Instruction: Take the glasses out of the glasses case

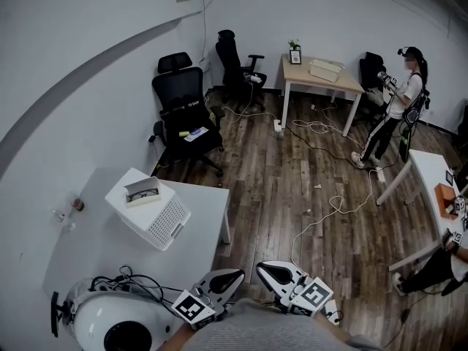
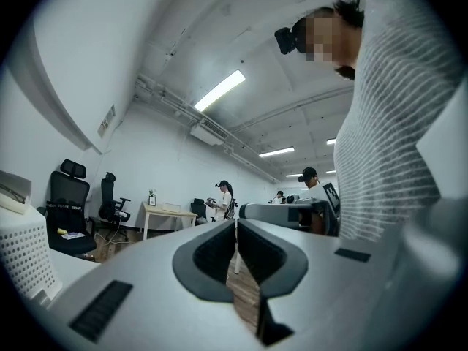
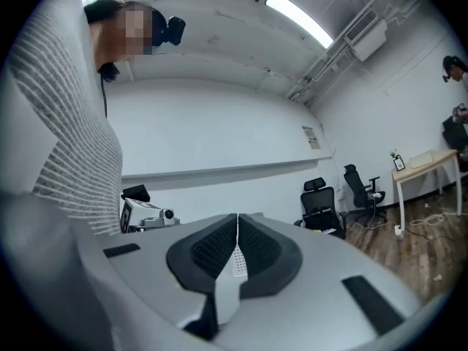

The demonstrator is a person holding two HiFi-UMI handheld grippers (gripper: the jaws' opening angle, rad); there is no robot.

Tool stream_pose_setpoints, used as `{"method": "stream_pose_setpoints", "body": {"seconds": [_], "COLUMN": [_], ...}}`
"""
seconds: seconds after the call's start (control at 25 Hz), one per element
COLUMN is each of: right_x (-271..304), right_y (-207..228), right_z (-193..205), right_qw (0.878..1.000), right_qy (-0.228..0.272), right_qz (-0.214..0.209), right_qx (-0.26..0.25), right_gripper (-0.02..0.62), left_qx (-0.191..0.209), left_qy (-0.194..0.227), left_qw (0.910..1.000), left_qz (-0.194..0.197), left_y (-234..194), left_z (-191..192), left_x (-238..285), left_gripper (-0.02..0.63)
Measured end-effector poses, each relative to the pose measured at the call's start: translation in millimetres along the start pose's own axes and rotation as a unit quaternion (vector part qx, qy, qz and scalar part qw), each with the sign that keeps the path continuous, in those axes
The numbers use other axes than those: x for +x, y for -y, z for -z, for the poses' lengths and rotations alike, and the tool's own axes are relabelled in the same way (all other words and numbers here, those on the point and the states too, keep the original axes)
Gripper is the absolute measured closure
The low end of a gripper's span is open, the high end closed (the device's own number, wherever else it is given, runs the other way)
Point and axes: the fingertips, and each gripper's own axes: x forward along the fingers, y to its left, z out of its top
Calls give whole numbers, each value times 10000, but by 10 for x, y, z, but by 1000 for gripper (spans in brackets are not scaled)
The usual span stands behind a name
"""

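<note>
Dark wood plank floor [image 1: 292,189], with white cables [image 1: 322,218] trailing across it.

Lower left: large white table [image 1: 208,203]. On it stands a white perforated plastic box [image 1: 164,221], set corner-on to the head view. At the table's near end is a white domed device [image 1: 110,316] with black leads bunched round it.

Beyond that table, two black office chairs [image 1: 183,108] stand by the wall. At the far side is a wooden-topped table [image 1: 322,79] on white legs, carrying a pale box. A person in a white top [image 1: 402,97] stands just beside it. A second white table [image 1: 428,174] shows at the right edge.

The open pale-grey glasses case [image 1: 142,191] sits on top of the perforated box, with the dark-rimmed glasses [image 1: 146,193] lying inside it. The case is well apart from both grippers, with a stretch of table top between.

The grey left gripper [image 1: 238,273] and grey right gripper [image 1: 261,268] are held low at the bottom of the head view. They sit close against the wearer's grey striped jumper [image 1: 256,327], both about level, tips angled toward each other and just beside one another.

Left gripper view: fingers [image 2: 216,251] pressed together pad to pad, holding nothing. Right gripper view: fingers [image 3: 212,251] likewise closed, holding nothing.
</note>
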Motion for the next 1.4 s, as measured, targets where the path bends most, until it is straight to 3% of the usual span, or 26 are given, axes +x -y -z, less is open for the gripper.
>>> {"method": "stream_pose_setpoints", "body": {"seconds": [0.2,0.48,0.8,1.0,1.2,1.4], "right_x": [-53,248,1175,1848,2382,2801], "right_y": [43,139,667,868,921,1034], "right_z": [19,127,120,169,238,225], "right_qw": [9998,9980,9925,9869,9787,9665], "right_qy": [-92,-244,-536,-721,-854,-959], "right_qz": [-148,-537,-1071,-1414,-1866,-2376], "right_qx": [71,242,253,272,54,143], "right_gripper": [581,581,581,581,581,581], "left_qx": [99,91,419,563,437,196], "left_qy": [74,420,450,542,661,751], "left_qw": [9996,9960,9929,9874,9789,9608], "left_qz": [-246,-784,-1018,-1373,-1882,-2660], "left_y": [-6,-365,-1202,-1849,-2335,-2787], "left_z": [-16,-177,-403,-510,-523,-545], "left_x": [122,110,182,103,-73,-262], "left_gripper": [588,588,588,588,588,588]}}
